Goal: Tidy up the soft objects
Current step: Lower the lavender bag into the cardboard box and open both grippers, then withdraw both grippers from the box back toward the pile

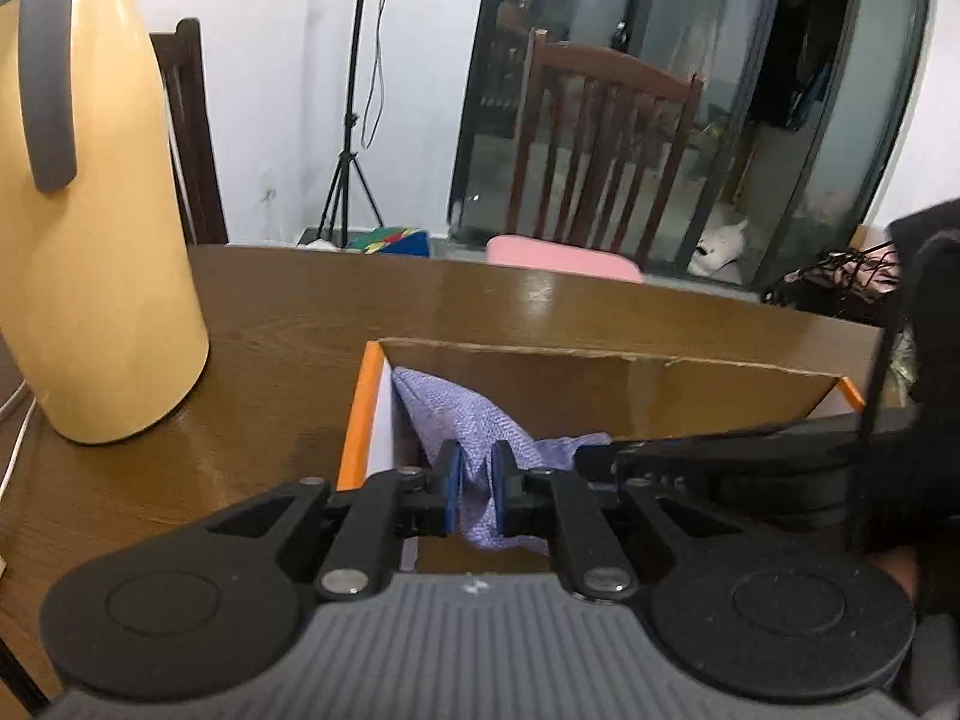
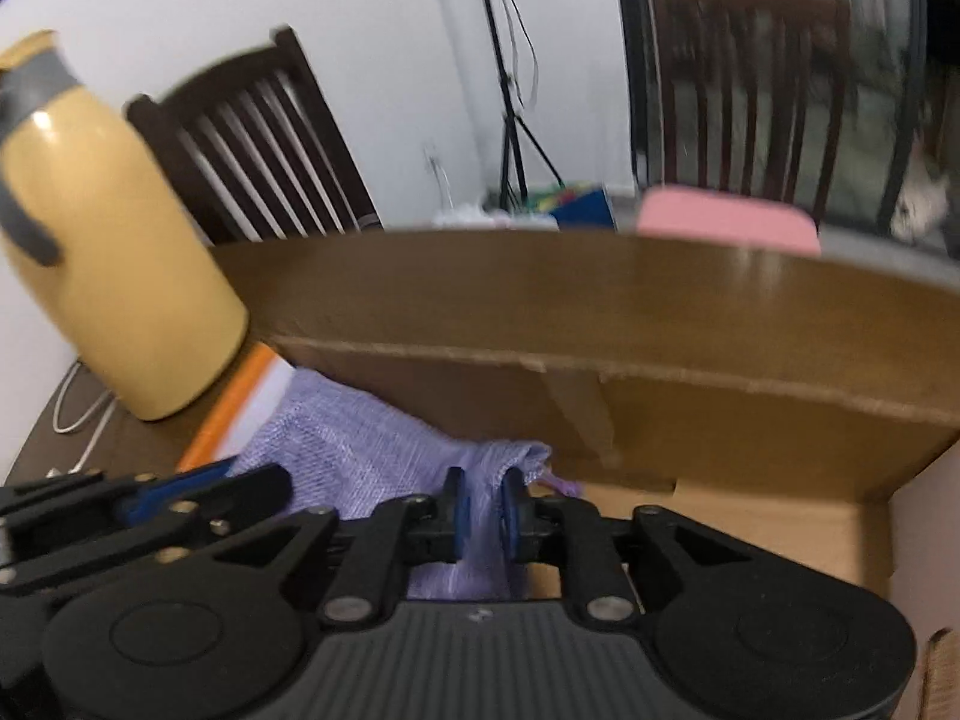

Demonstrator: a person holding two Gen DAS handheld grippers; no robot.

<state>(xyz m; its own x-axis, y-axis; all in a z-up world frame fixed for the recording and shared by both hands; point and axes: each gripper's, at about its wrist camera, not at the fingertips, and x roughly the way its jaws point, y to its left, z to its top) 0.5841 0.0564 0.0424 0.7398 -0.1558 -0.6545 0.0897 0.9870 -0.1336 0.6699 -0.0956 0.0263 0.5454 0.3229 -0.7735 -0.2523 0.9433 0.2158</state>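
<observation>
1. We've got both tongs down over an open cardboard box (image 1: 600,387) sitting on the brown wooden counter (image 1: 288,324). The box has an orange edge along its left side.
2. The purple cloth (image 1: 462,420) is inside the box, bunched up against the left wall and draping toward the middle.
3. Left tongs (image 1: 477,492): the blue pads sit close together with a fold of the purple cloth running right between them. Looks like they're pinching it, just barely.
4. Right tongs (image 2: 480,516): same deal from the other wrist view, narrow gap, purple cloth (image 2: 372,450) between the pads and touching them. That view is pretty blurry, so we can't swear how hard the grip is.
5. In the right wrist view the left tongs poke in at the lower left, just beside the right ones over the cloth.
6. A yellow jug (image 1: 90,240) with a grey handle stands on the counter left of the box, near it but not touching.
7. Behind the counter are dark wooden chairs (image 1: 606,144), one with a pink cushion (image 1: 558,255), plus a tripod stand (image 1: 354,120) against the white wall.
</observation>
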